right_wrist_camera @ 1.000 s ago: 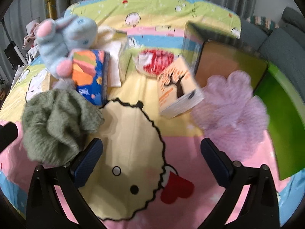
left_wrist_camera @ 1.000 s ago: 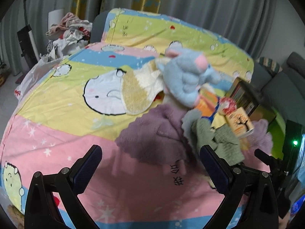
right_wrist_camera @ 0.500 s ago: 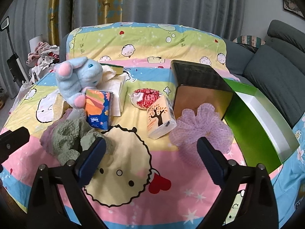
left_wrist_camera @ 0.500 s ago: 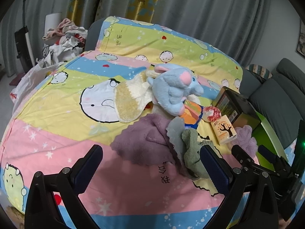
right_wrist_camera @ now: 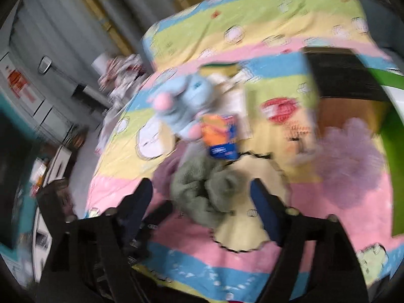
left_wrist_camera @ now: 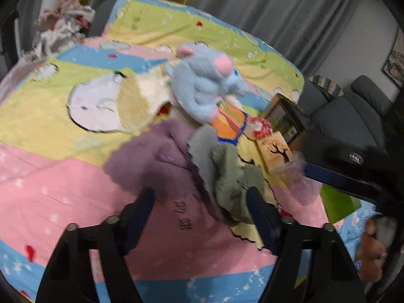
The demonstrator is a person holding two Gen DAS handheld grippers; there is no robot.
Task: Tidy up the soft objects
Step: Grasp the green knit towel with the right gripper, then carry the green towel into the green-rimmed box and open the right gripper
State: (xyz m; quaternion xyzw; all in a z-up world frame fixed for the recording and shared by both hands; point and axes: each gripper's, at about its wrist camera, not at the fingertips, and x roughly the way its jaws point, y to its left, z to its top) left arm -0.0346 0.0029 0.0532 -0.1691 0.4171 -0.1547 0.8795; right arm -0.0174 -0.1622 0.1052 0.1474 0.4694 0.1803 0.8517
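The bed, under its striped pastel cartoon sheet, fills both views. At its two o'clock edge lies a dark open box, a green-and-white carton beside it. Middle of the sheet, the soft heap: a purple fleece cloth at the centre, a blue plush toy with pink ears at twelve o'clock of it, a crumpled sage-green knitted cloth at four o'clock. A lilac mesh puff sits well apart at three o'clock, blurred. The orange-and-blue tissue pack stands just below the plush.

Left gripper: jaws have just been closing, released, pads off the fabric, straddling the purple and green cloths' near edges. Right gripper: closing too, unclenched, the green knit in the gap, untouched.
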